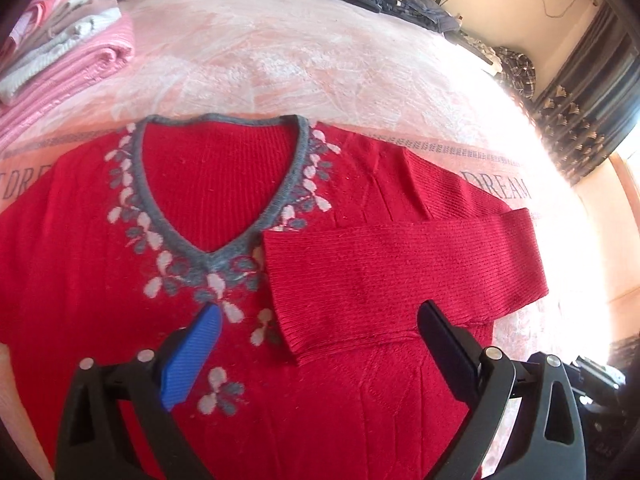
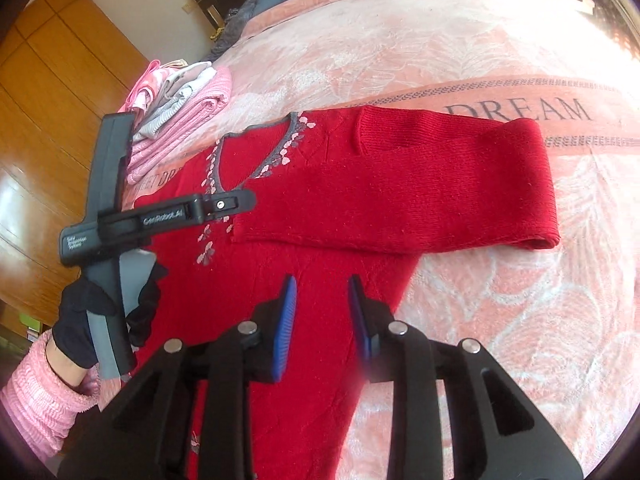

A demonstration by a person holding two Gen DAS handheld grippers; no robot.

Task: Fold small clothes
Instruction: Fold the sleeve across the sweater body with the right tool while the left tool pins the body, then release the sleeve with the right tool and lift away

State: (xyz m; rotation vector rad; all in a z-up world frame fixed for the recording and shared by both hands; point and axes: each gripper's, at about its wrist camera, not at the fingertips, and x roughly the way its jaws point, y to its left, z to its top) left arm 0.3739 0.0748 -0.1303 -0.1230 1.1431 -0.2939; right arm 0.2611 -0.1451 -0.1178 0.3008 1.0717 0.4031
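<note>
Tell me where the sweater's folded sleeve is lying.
The sleeve lies across the red sweater's chest, its cuff just below the grey V-neck, on the right in both views.

Sweater (image 2: 304, 216) flat on bed (image 2: 500, 320), sleeve (image 2: 420, 192) folded across chest; right gripper (image 2: 322, 312) empty, fingers slightly apart, above hem.

The left wrist camera hangs close over the red sweater (image 1: 100, 280), looking up the bed (image 1: 300, 60) toward the headboard end. The right wrist camera sits farther back, looking across from the sweater's hem side. Both views share the neckline, the folded sleeve (image 2: 400, 184) and the folded pile (image 1: 60, 52).
</note>
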